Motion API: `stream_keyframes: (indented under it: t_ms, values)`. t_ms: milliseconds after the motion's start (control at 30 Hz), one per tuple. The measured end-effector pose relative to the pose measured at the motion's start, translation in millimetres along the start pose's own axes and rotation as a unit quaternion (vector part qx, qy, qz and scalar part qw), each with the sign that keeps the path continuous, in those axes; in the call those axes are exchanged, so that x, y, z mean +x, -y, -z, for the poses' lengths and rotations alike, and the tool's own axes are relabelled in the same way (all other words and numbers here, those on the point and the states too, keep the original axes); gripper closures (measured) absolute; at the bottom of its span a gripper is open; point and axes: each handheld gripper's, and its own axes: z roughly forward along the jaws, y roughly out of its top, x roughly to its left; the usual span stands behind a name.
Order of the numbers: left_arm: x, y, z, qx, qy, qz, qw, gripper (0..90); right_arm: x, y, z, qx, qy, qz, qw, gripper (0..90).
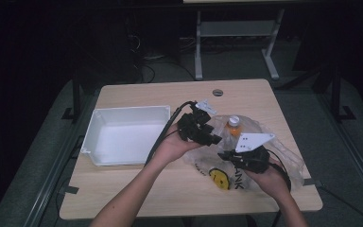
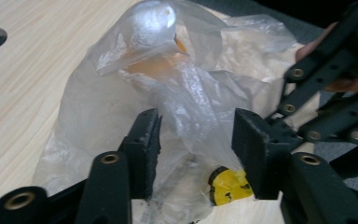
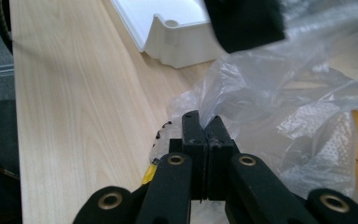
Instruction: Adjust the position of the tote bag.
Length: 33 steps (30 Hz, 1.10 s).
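A clear plastic bag (image 1: 255, 142) lies crumpled on the wooden table (image 1: 137, 189), with an orange bottle (image 1: 234, 126) with a white cap inside it. The bag carries a yellow smiley print (image 1: 220, 178). My left gripper (image 1: 215, 139) stands open at the bag's left side. In the left gripper view a raised fold of the bag (image 2: 193, 102) sits between the jaws of the left gripper (image 2: 196, 135), below the bottle (image 2: 154, 28). My right gripper (image 1: 223, 155) is shut on the plastic bag's near edge; in the right gripper view that gripper (image 3: 204, 133) pinches the film (image 3: 261, 93).
A white empty tray (image 1: 123, 135) sits on the table's left half, its corner (image 3: 177, 32) close to the bag. A round cable hole (image 1: 217, 92) is near the far table edge. A desk frame (image 1: 236, 42) stands on the floor beyond.
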Motion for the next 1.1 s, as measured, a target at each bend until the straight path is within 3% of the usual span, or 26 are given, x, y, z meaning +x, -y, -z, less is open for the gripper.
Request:
stream_keyframes:
  t_ms: [67, 100, 133, 167, 233, 267, 400, 533, 600, 733, 900, 1100]
  values:
    - [-1.0, -0.2, -4.0, 0.006, -0.001, -0.002, 1.0, 58.4, 1.0, -0.3, -0.1, 0.001, 0.0, 0.001, 1.0, 89.2]
    - [-1.7, -0.4, -6.3, 0.009, -0.003, -0.002, 1.0, 65.3, 1.7, -0.4, -0.7, 0.001, -0.002, 0.003, 1.0, 89.1]
    - [-2.0, -0.7, -8.4, 0.013, -0.002, -0.006, 0.9999, 65.3, 2.6, -0.6, -1.0, 0.002, -0.004, 0.004, 1.0, 89.1]
    - [-2.9, -0.9, -10.3, 0.017, -0.007, -0.011, 0.9998, 76.6, 2.9, 0.0, -2.1, -0.001, -0.005, 0.007, 1.0, 89.0]
    - [-4.3, -0.9, -14.6, 0.024, -0.005, -0.02, 0.9995, 80.9, 3.2, 0.3, -2.2, 0.002, -0.004, 0.004, 1.0, 88.8]
    - [-5.4, -0.8, -16.0, 0.028, -0.007, -0.025, 0.9993, 87.5, 3.2, 1.1, -2.1, 0.003, -0.004, 0.004, 1.0, 86.4]
    - [-7.0, 0.0, -18.0, 0.028, -0.017, -0.034, 0.9989, 89.5, 2.5, 3.0, 0.8, -0.002, -0.005, 0.0, 1.0, 79.9]
    - [-5.2, 2.5, -16.6, 0.033, -0.032, -0.038, 0.9982, 89.8, -1.0, 8.3, 8.9, -0.006, -0.003, -0.014, 0.9999, 67.5]
    - [-3.5, 4.1, -15.1, 0.037, -0.039, -0.045, 0.9976, 89.8, -1.9, 9.3, 11.5, -0.008, -0.002, -0.014, 0.9999, 66.4]
    - [-0.7, 8.7, -13.1, 0.037, -0.044, -0.039, 0.9976, 89.8, -3.6, 11.4, 24.8, -0.017, 0.001, -0.025, 0.9995, 61.7]
    - [1.8, 16.1, -14.0, 0.043, -0.046, -0.034, 0.9974, 89.8, -9.4, 18.5, 43.2, -0.025, 0.024, -0.033, 0.9988, 59.0]
    - [5.7, 19.8, -12.8, 0.051, -0.051, -0.035, 0.9968, 89.8, -29.1, 30.5, 62.7, -0.022, 0.069, -0.054, 0.9959, 54.7]
